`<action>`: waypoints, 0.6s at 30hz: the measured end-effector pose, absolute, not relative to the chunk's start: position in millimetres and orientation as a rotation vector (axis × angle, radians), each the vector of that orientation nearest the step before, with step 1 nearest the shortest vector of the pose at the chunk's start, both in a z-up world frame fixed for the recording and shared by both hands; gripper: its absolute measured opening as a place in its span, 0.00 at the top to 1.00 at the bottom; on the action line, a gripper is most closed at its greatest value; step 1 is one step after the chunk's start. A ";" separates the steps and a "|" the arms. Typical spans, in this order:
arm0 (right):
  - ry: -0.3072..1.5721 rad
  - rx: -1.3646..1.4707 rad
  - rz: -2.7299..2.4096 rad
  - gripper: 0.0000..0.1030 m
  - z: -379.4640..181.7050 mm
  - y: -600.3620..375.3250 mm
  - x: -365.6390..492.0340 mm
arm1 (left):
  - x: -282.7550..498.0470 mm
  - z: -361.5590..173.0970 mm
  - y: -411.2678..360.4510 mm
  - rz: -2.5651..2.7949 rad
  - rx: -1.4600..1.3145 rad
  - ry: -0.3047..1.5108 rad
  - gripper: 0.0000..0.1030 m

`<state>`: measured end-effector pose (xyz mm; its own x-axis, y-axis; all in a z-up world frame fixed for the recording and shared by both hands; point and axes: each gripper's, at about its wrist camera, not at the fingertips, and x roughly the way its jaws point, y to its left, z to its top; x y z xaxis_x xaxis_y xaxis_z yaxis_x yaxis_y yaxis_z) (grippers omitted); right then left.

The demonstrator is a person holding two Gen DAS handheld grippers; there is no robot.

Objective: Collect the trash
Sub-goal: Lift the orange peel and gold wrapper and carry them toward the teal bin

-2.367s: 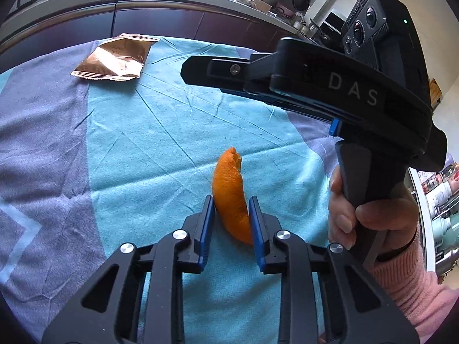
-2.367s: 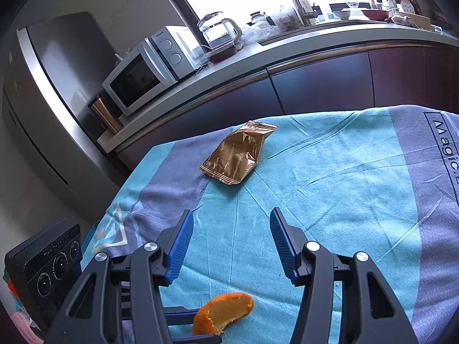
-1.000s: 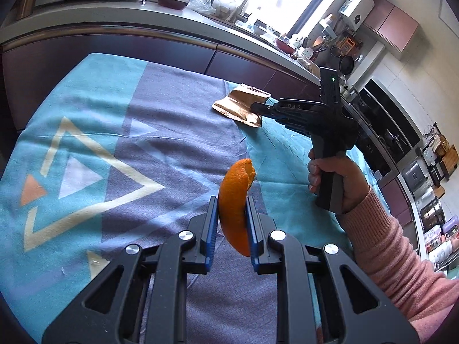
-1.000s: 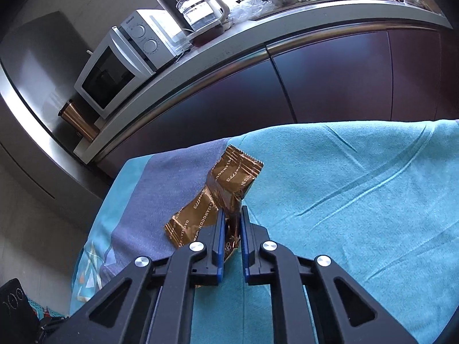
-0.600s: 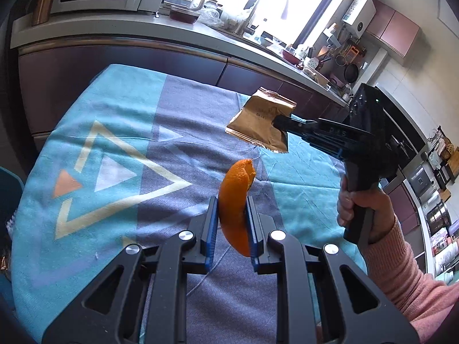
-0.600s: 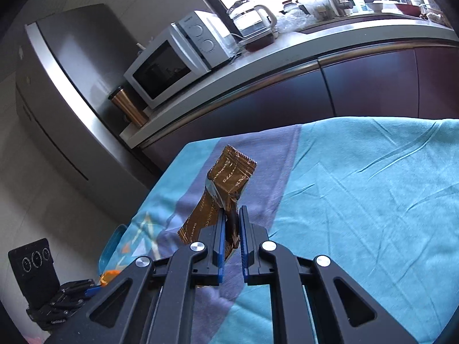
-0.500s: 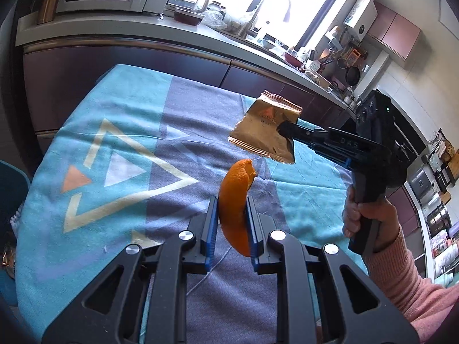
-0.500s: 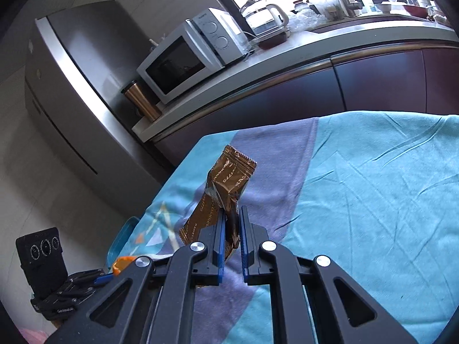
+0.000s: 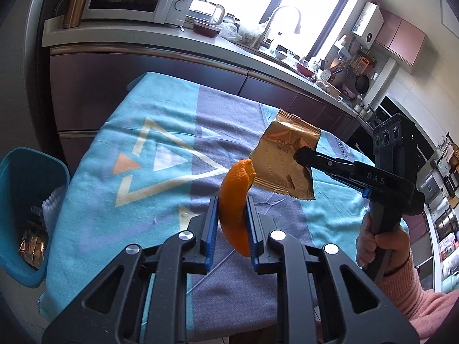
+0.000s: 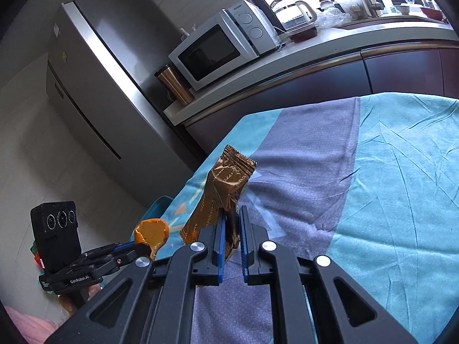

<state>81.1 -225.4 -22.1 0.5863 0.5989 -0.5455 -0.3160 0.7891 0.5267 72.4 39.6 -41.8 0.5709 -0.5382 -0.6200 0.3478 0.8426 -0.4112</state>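
Observation:
My left gripper (image 9: 229, 209) is shut on a curved piece of orange peel (image 9: 235, 200) and holds it upright above the table. My right gripper (image 10: 231, 220) is shut on a crumpled gold snack wrapper (image 10: 226, 183), lifted clear of the cloth. In the left wrist view the right gripper (image 9: 299, 153) comes in from the right with the wrapper (image 9: 284, 160) hanging from its tip. In the right wrist view the left gripper (image 10: 137, 248) sits low on the left with the peel (image 10: 152, 230). A blue trash bin (image 9: 25, 200) stands off the table's left end.
The table wears a teal and grey cloth (image 9: 160, 132) with triangle patterns. Gold wrappers (image 9: 30, 243) and white paper lie in the bin. Behind runs a dark counter (image 9: 172, 46) with a microwave (image 10: 218, 46), kettle and copper tumbler. A steel fridge (image 10: 100, 86) stands beside it.
Both grippers carried their loads leftward over the table toward its left end. The wrapper left the cloth and now hangs in the air. The blue bin has come into the left wrist view.

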 end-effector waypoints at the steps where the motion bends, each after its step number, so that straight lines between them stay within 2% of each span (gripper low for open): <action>1: 0.778 0.405 0.558 0.92 -23.6 -223.4 79.1 | 71.8 -41.7 42.5 -0.521 -0.259 0.810 0.81; 18: 0.814 0.394 0.611 0.92 -36.9 -185.5 68.3 | 51.8 -45.5 81.6 -0.434 -0.271 0.797 0.81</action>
<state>68.3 -185.5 -36.9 0.5312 0.6420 -0.5528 -0.3521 0.7608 0.5453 51.8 81.6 -45.5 0.6180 -0.4725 -0.6283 0.2723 0.8784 -0.3927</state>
